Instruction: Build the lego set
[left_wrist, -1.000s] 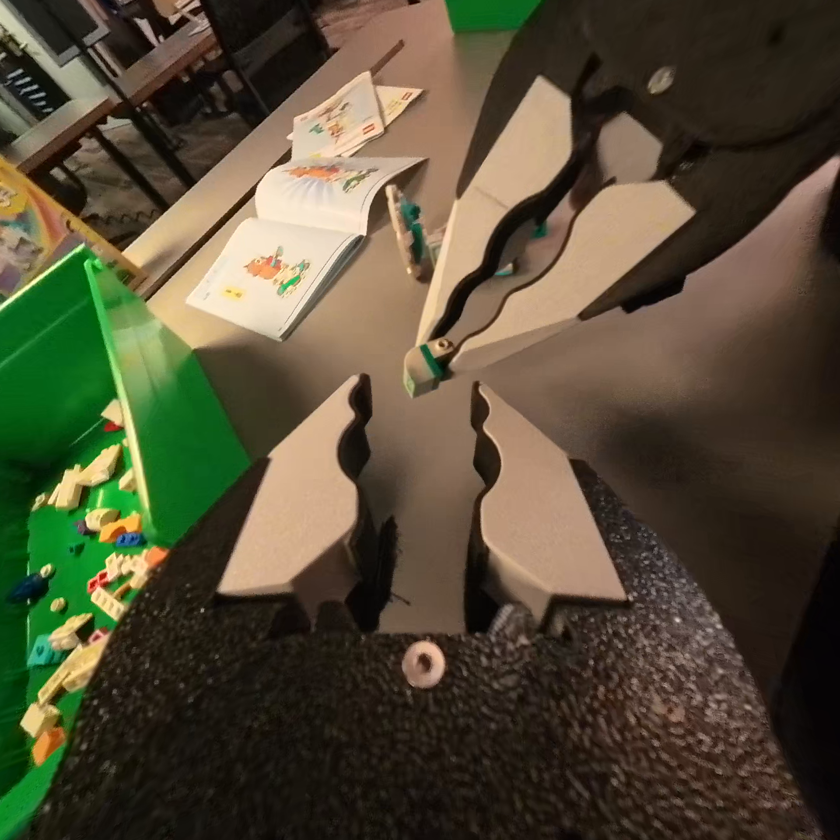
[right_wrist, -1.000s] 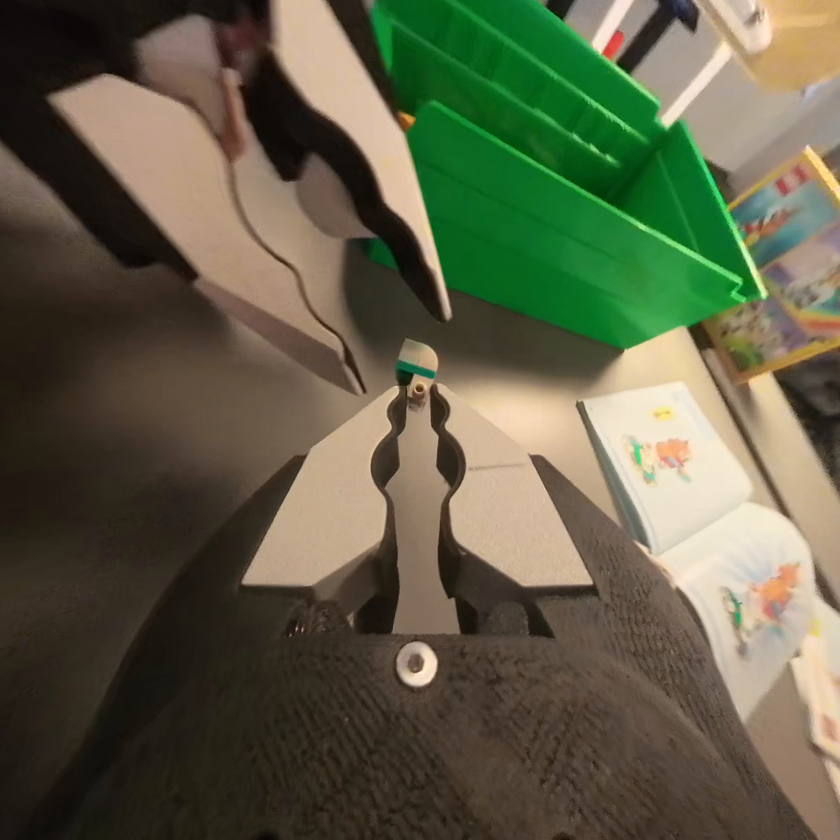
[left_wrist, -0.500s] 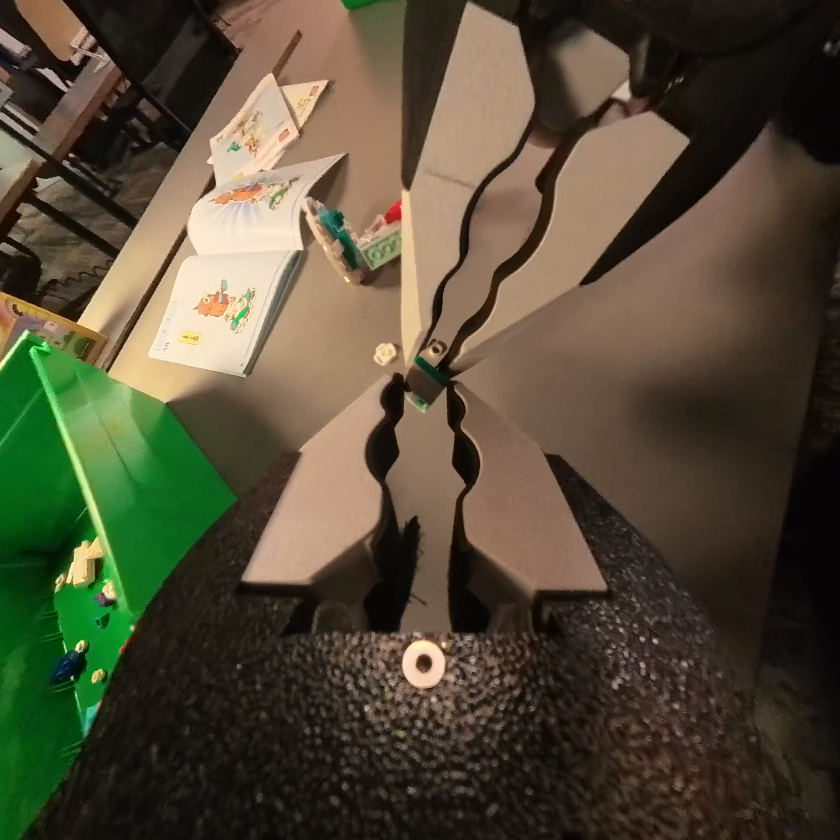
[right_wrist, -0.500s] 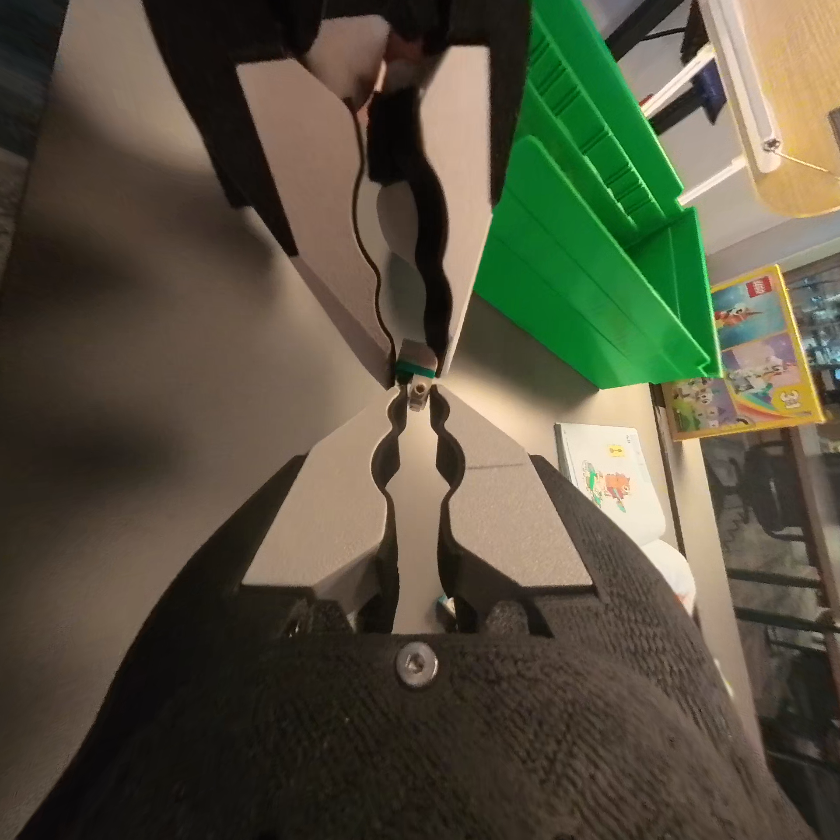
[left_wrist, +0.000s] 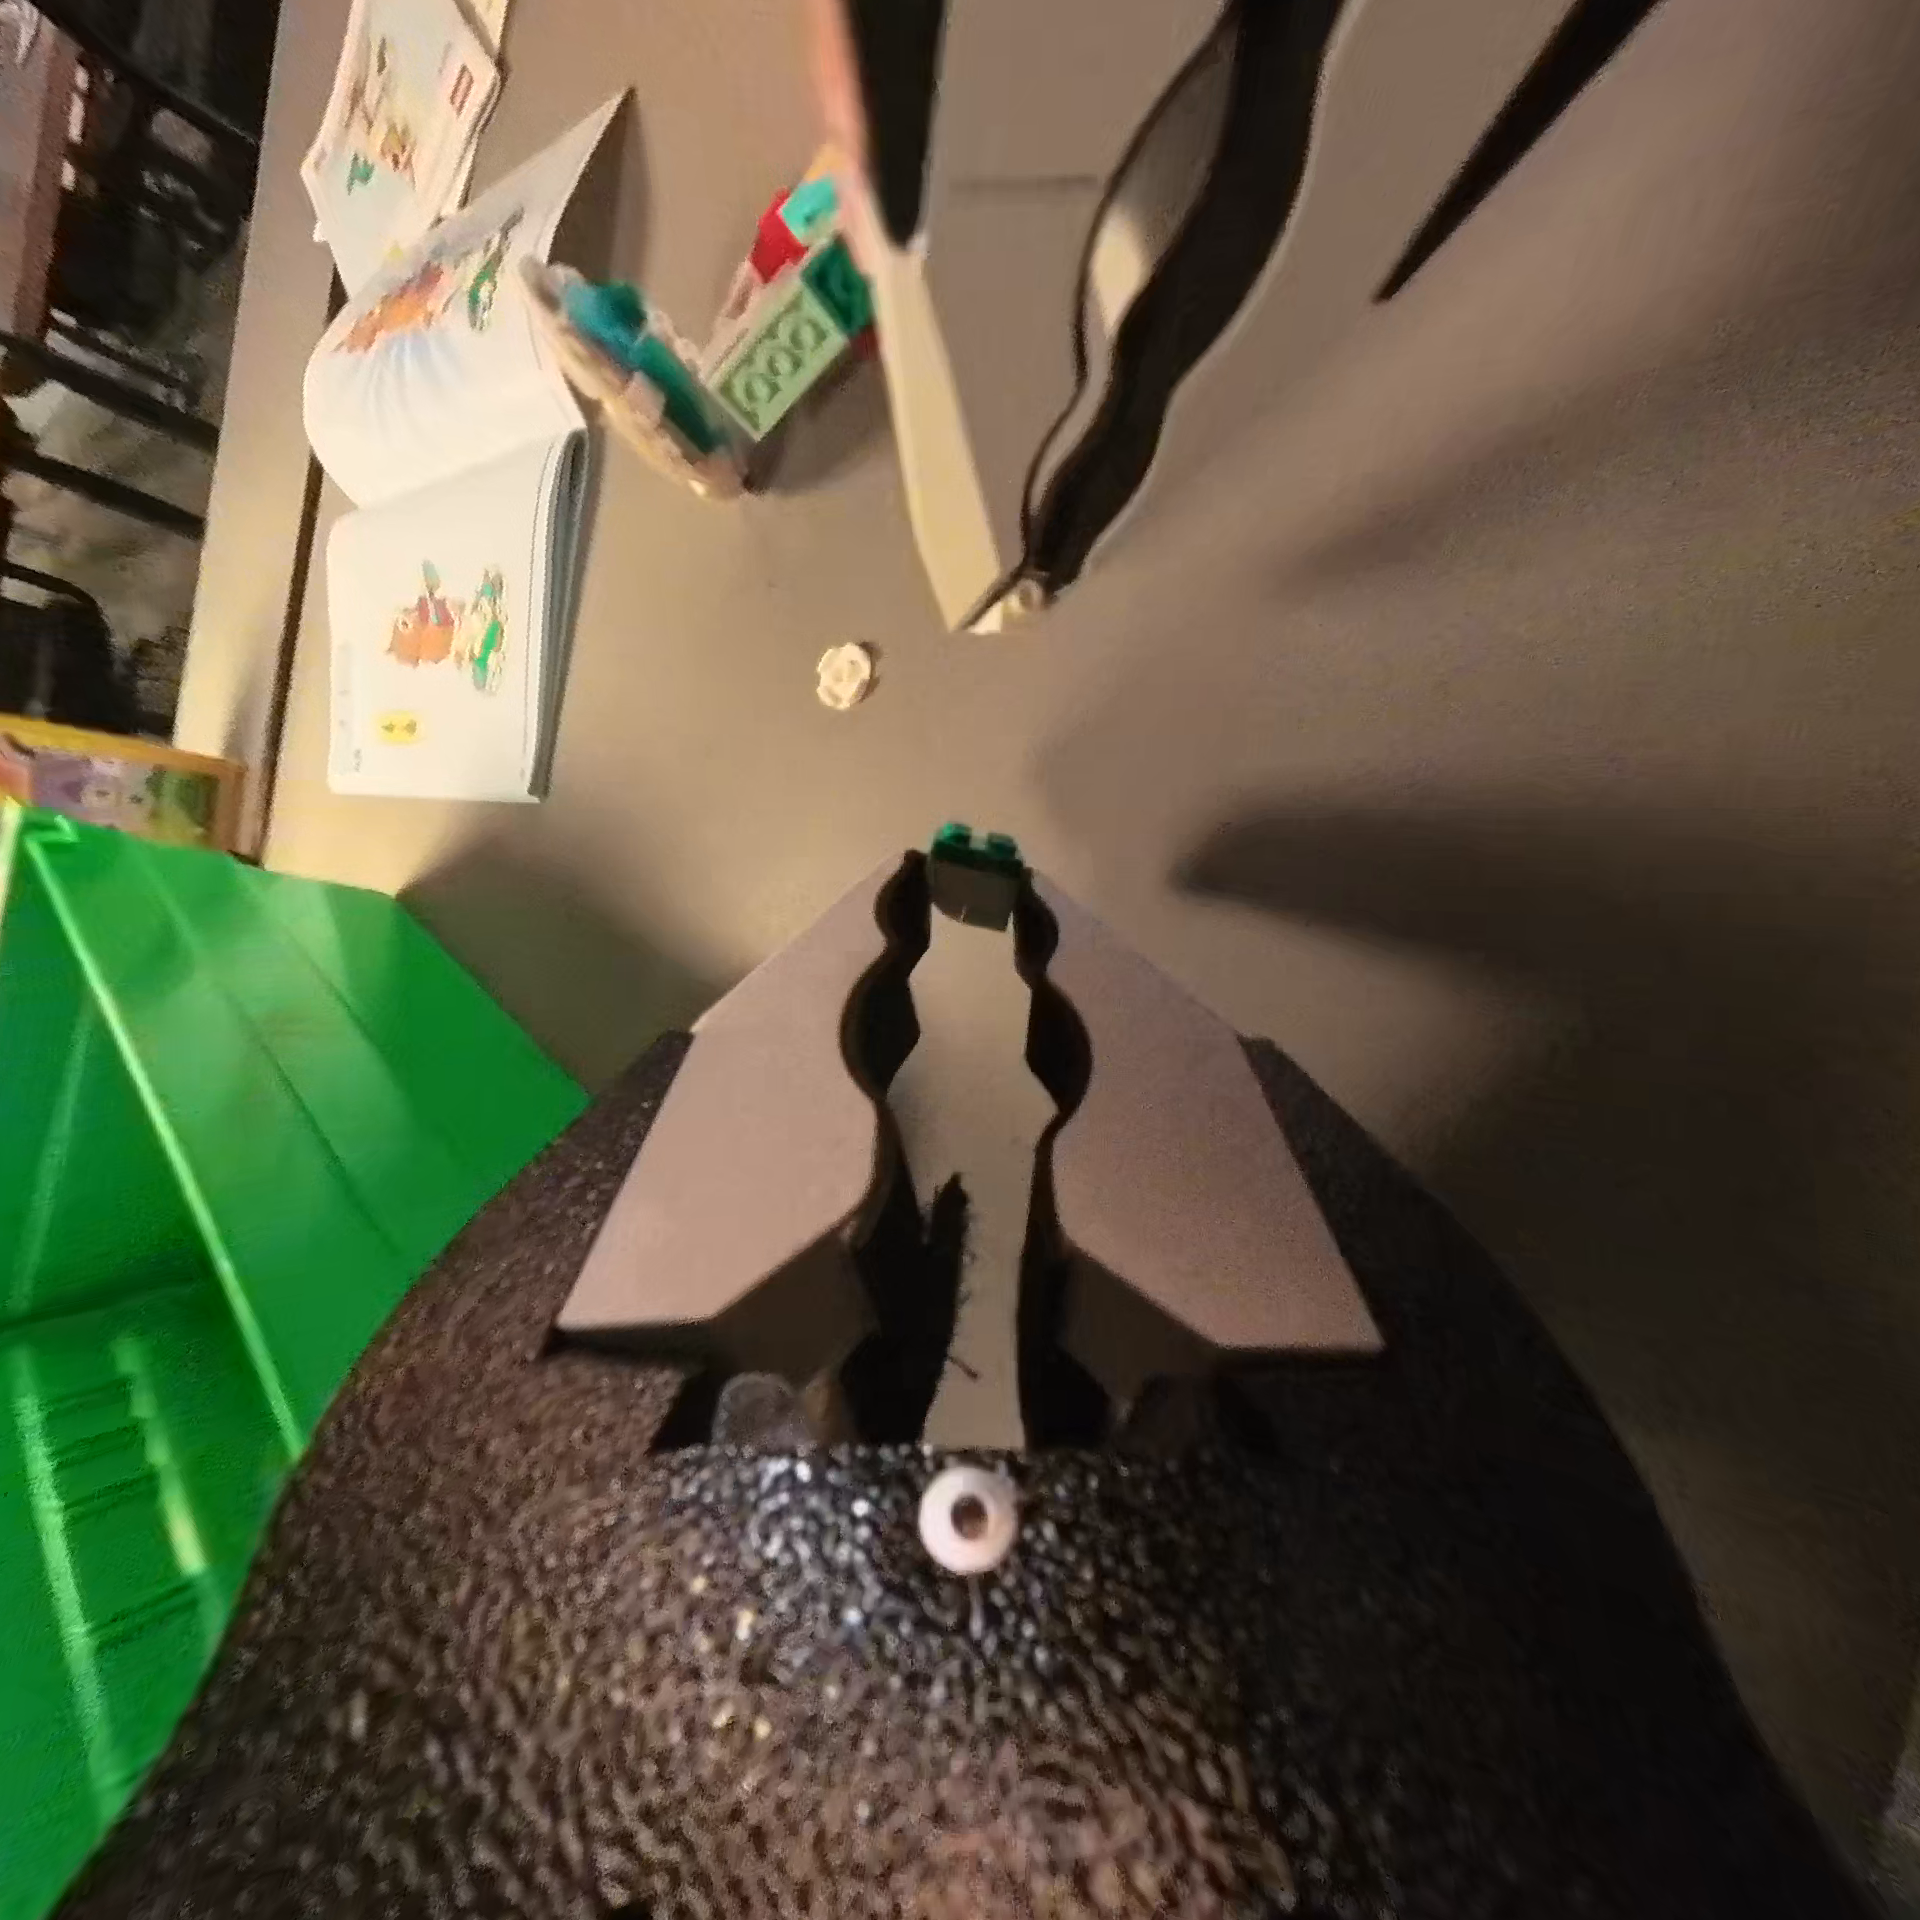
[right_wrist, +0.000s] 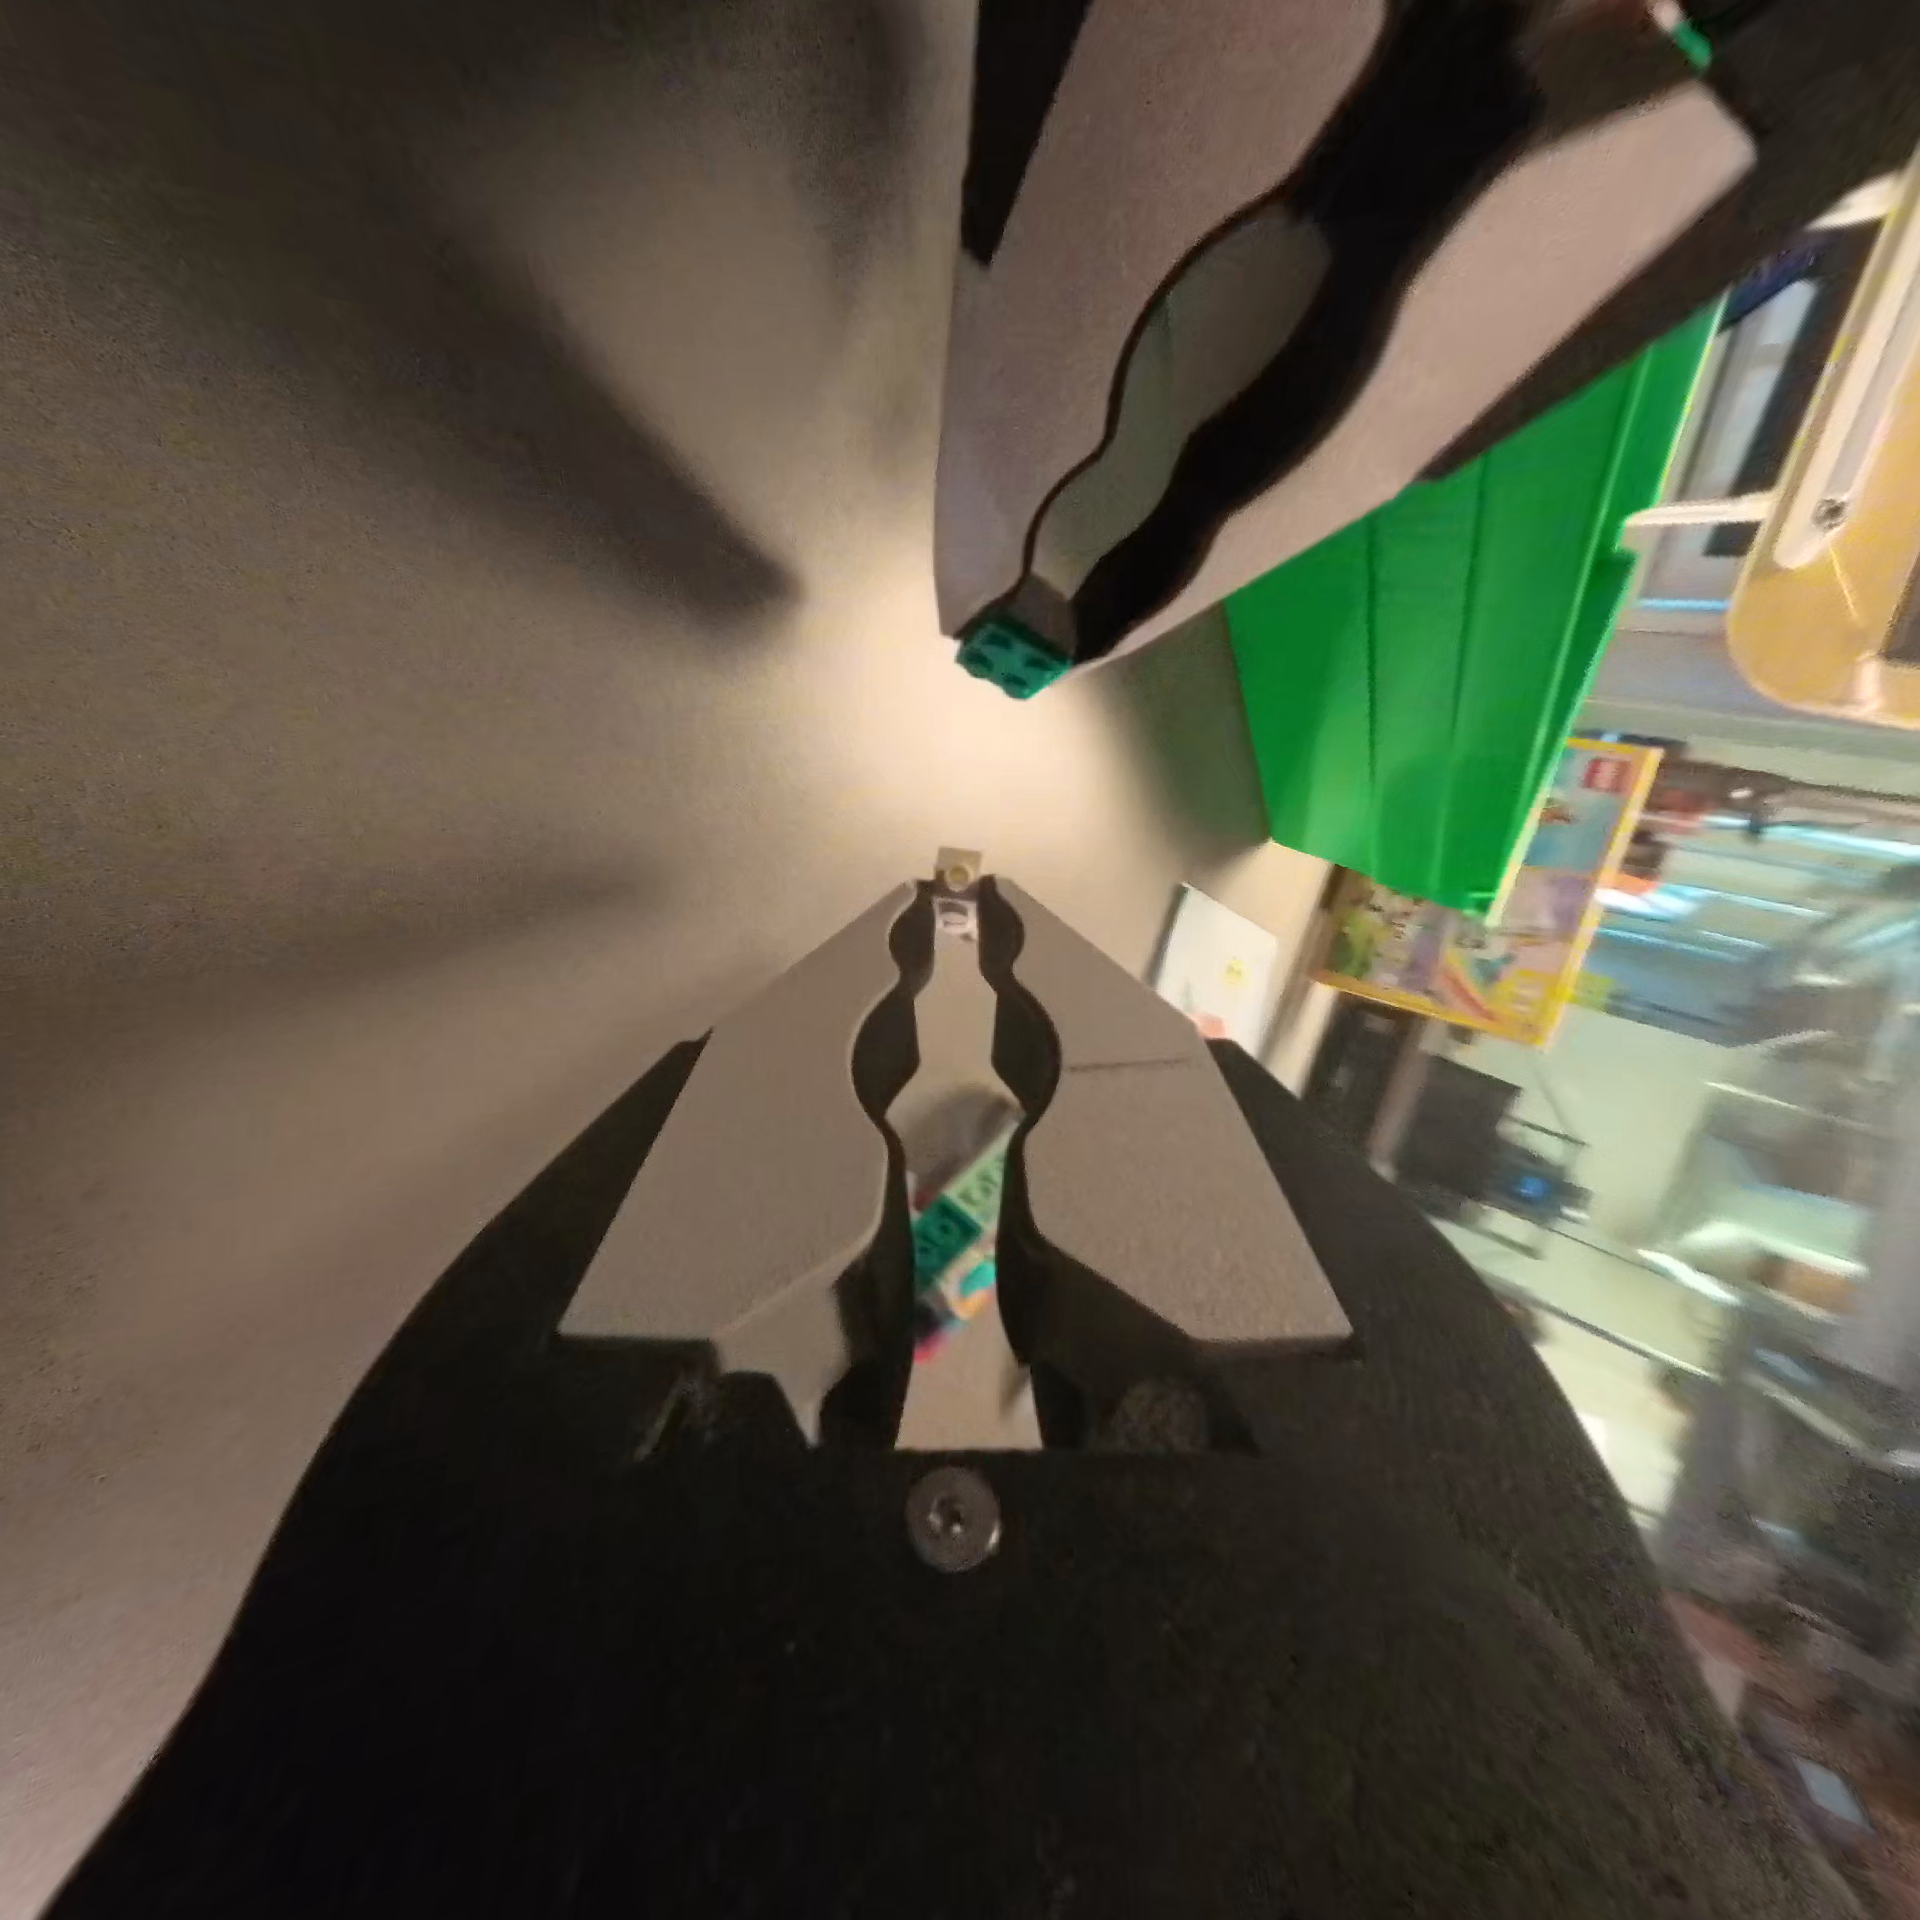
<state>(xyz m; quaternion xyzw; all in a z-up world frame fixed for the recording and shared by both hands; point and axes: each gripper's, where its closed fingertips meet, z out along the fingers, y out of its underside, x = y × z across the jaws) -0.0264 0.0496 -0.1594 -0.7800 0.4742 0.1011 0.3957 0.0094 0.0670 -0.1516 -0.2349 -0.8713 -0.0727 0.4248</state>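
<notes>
- The left gripper (left_wrist: 975, 883) has its jaws clenched on a small brick (left_wrist: 974, 885), grey with a dark green studded plate on its outer end; both fingertips press its sides.
- From the right wrist view the same brick (right_wrist: 1013, 657) shows at the tips of the left gripper, green plate outward, above the counter (right_wrist: 416, 727).
- The right gripper (right_wrist: 956, 896) has its jaws clenched on a tiny pale piece (right_wrist: 957, 871), held at the very tips.
- In the left wrist view the right gripper (left_wrist: 1013, 603) comes in from the top, the pale piece (left_wrist: 1027, 592) at its tips.
- The two grippers point toward each other, tips apart, with bare counter between them.
- A small cream round piece (left_wrist: 847, 676) lies on the counter between the two grippers' tips, a little to the left.
- Farther off stands a partly built brick model (left_wrist: 727, 353) of teal, green, red and tan pieces.
- Beside the model lies an open booklet (left_wrist: 447, 540), with loose sheets (left_wrist: 400, 135) beyond it.
- A green bin (left_wrist: 208, 1091) stands at the left gripper's left, near it.
- A colourful box (right_wrist: 1475, 945) stands past the bin in the right wrist view.
</notes>
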